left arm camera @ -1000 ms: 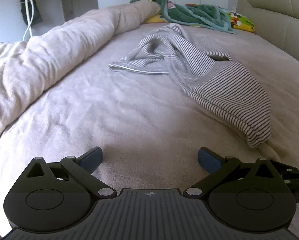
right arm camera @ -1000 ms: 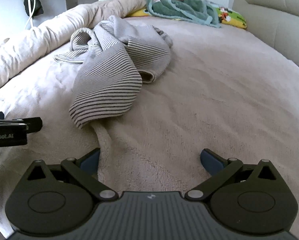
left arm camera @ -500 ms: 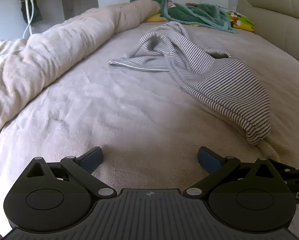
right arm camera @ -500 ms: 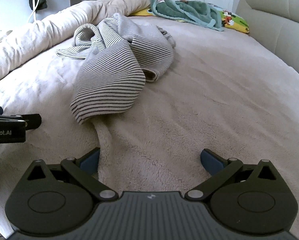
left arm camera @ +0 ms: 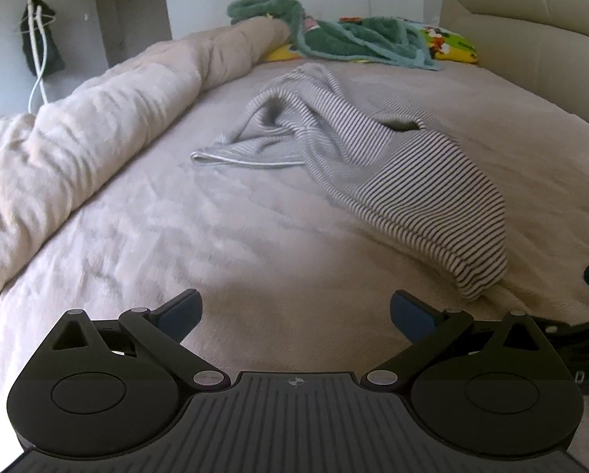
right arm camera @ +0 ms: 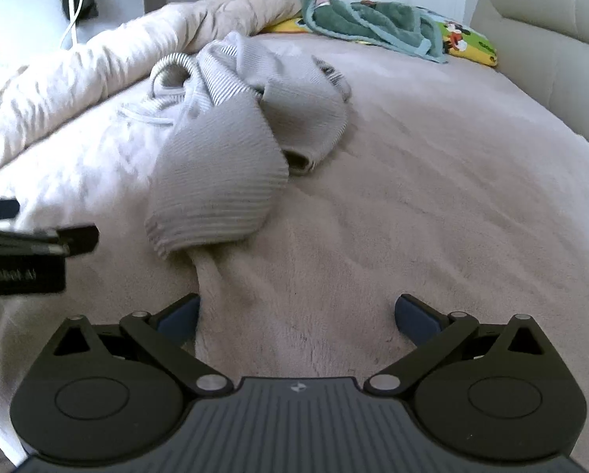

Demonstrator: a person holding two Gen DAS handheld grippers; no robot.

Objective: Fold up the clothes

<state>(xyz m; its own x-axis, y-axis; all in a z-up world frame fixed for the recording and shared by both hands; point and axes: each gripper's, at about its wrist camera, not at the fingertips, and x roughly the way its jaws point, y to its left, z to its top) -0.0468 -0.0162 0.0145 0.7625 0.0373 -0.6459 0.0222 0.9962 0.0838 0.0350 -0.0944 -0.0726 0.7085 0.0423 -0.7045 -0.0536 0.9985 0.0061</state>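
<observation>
Left wrist view: one striped garment (left arm camera: 377,165) lies crumpled on the bed (left arm camera: 215,236), a twisted heap with one flat edge reaching left and a broad striped end drooping toward the near right. It touches neither tool. The right wrist view shows the same garment (right arm camera: 231,157) — blurred here, its stripes washed to grey — ahead and to the left, with an open cuff or hem on its right side.

Two tongs are in view. The left tongs (left arm camera: 296,313) have their blue-tipped fingers spread wide over bare bedcover and hold nothing. The right tongs (right arm camera: 297,315) are spread just as wide and also empty; a raised fold of the bedcover runs from the garment's near end toward the left finger. The left tool's dark body (right arm camera: 22,248) shows at the right view's left edge.

Farther out: one rolled beige duvet (left arm camera: 97,118) along the left side, one green towel (left arm camera: 341,39) bunched at the head over one cartoon-print pillow (left arm camera: 448,45), and one padded headboard (left arm camera: 530,19) on the right.
</observation>
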